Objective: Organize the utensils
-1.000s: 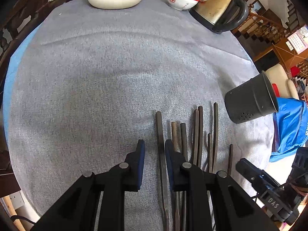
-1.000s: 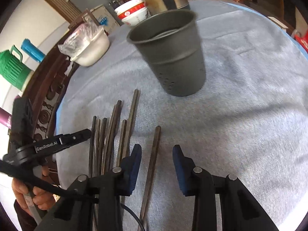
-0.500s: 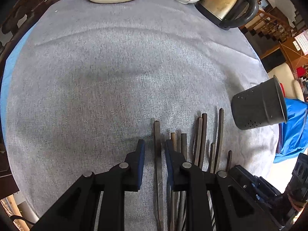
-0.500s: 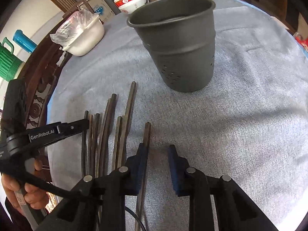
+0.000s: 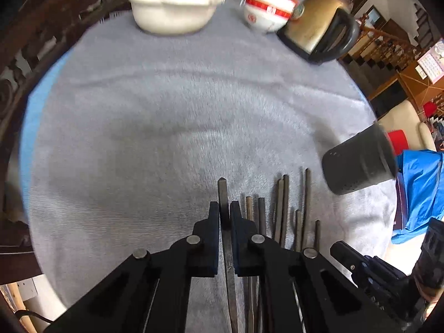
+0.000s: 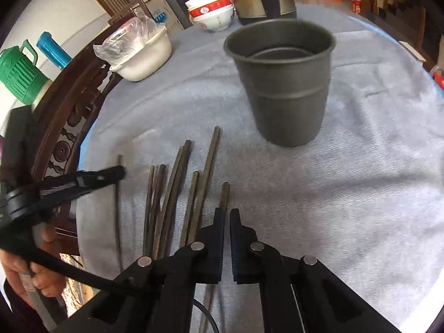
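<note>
Several dark chopsticks (image 5: 281, 205) (image 6: 177, 183) lie side by side on the grey cloth (image 5: 166, 127). My left gripper (image 5: 224, 212) has its jaws closing tight on the leftmost chopstick (image 5: 222, 188), whose end sticks out past the pads and sits a little above the cloth. The right wrist view shows that gripper (image 6: 119, 173) at the left. My right gripper (image 6: 226, 216) has its jaws closing on the rightmost chopstick (image 6: 224, 191), which runs in between the pads. The dark metal holder (image 6: 285, 88) (image 5: 358, 163) stands upright just beyond.
At the far edge stand a white basin with a plastic bag (image 5: 172, 14), stacked red-and-white bowls (image 5: 266, 11) and a brass kettle (image 5: 319, 30). A carved wooden chair back (image 6: 72, 116) borders the table's left side. A hand (image 6: 19, 272) holds the left gripper.
Both grippers have shut on the chopsticks that lay between their open fingers. The left gripper has risen slightly with its chopstick. The right one has edged closer to the holder.
</note>
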### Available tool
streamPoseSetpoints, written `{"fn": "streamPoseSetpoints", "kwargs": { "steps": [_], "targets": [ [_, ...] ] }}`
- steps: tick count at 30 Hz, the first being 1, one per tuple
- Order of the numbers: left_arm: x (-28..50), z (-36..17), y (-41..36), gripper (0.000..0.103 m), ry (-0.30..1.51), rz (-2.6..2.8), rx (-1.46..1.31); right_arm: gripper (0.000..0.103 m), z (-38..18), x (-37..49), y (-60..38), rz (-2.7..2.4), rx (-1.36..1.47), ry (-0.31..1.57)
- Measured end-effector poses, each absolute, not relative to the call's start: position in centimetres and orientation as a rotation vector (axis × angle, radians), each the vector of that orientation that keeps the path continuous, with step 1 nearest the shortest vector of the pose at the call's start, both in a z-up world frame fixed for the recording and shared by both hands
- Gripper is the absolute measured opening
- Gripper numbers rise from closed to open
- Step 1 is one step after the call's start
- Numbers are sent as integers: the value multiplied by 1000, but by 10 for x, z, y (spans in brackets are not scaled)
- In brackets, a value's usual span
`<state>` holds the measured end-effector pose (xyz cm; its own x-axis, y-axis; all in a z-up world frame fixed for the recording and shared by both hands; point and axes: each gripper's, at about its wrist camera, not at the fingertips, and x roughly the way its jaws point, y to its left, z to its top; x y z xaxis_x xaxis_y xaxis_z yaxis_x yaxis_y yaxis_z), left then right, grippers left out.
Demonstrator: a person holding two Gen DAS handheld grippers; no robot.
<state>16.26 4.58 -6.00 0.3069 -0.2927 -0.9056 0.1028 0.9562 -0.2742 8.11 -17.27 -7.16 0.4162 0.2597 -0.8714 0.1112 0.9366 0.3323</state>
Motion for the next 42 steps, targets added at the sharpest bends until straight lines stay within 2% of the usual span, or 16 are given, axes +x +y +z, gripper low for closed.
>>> {"fn": "streamPoseSetpoints", "kwargs": {
  "steps": [1, 5, 6, 8, 10, 12, 13, 14, 16, 19, 22, 31, 42],
  "targets": [
    [159, -53, 47, 7, 1214, -260, -168, 8, -72, 81, -176, 98, 388, 1160],
    [147, -30, 53, 7, 1141, -265, -163, 9, -72, 82, -188, 103, 463, 1189],
    [142, -25, 55, 7, 1129, -271, -170, 13, -72, 83, -189, 112, 481, 1198],
    [134, -17, 61, 7, 1105, -281, -180, 30, -74, 84, -187, 137, 503, 1217],
    [126, -9, 65, 7, 1075, -282, -179, 68, -75, 82, -182, 148, 506, 1221],
    [121, -2, 68, 7, 1050, -283, -178, 64, -74, 79, -176, 148, 491, 1185],
    [118, 1, 68, 7, 1040, -285, -178, 45, -75, 80, -172, 142, 471, 1182],
    [116, 4, 70, 7, 1033, -287, -178, 32, -78, 83, -168, 134, 446, 1203],
    [113, 7, 71, 7, 1023, -294, -180, 25, -85, 86, -162, 121, 424, 1235],
    [107, 13, 72, 7, 1009, -301, -175, 22, -88, 89, -154, 101, 387, 1244],
    [104, 15, 69, 7, 1002, -311, -176, 11, -96, 94, -149, 86, 361, 1263],
    [97, 25, 65, 7, 982, -319, -158, 8, -82, 84, -158, 134, 394, 1184],
    [82, 63, 56, 7, 885, -338, -134, 6, 17, 41, -184, 223, 371, 742]
  ]
}}
